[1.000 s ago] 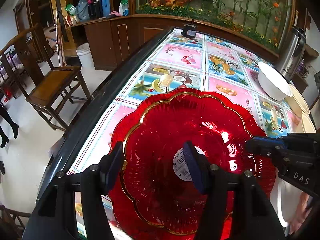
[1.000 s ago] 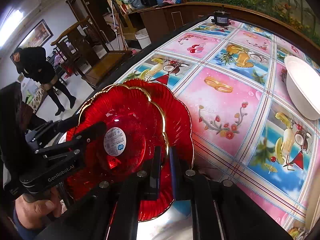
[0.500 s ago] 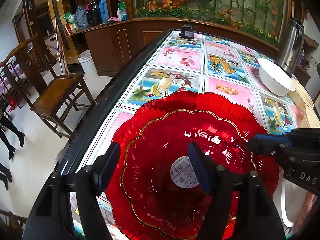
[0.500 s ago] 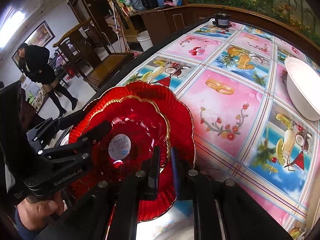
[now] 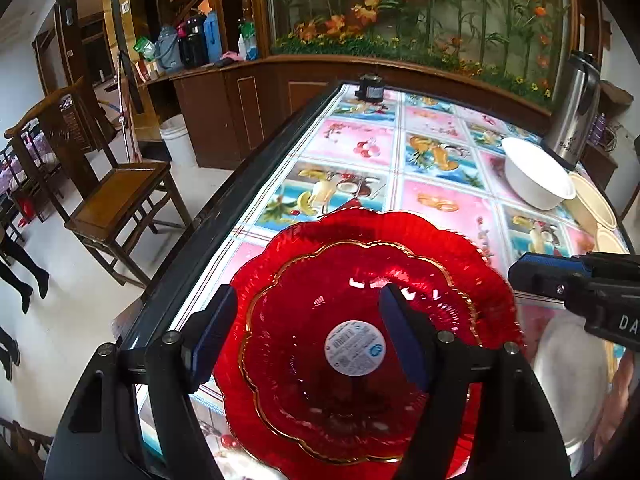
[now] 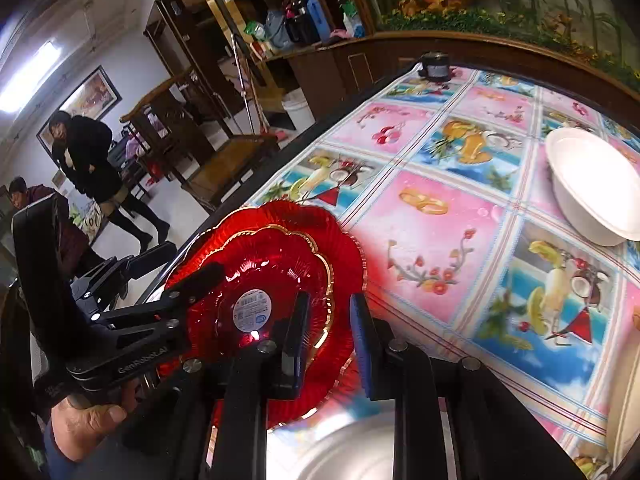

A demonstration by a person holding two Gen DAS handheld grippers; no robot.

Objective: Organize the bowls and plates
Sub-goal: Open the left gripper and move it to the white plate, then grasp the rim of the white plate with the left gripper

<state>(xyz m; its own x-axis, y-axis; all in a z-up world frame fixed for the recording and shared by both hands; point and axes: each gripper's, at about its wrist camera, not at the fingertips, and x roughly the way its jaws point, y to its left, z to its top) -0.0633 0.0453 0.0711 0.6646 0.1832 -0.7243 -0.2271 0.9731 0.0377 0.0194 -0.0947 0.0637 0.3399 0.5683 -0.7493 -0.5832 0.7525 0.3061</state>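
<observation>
A small red scalloped plate with a gold rim and round white sticker (image 5: 352, 344) rests nested on a larger red scalloped plate (image 5: 400, 232) on the table near its left edge. My left gripper (image 5: 308, 338) is open, one finger left of the small plate's rim, the other over its middle. My right gripper (image 6: 326, 334) is open, its fingers straddling the right rims of both plates (image 6: 280, 280), not pinching them. The right gripper also shows in the left wrist view (image 5: 576, 284).
A white bowl (image 5: 536, 178) and cream plates (image 5: 596, 204) stand at the right side, by a steel kettle (image 5: 574, 112). A shiny metal dish (image 6: 344, 448) lies near me. A small black object (image 5: 370, 88) sits at the far end. A wooden chair (image 5: 116, 196) stands left.
My right gripper has opened, releasing the plate rims. The small red plate has settled down into the larger one. My left gripper stays open around it.
</observation>
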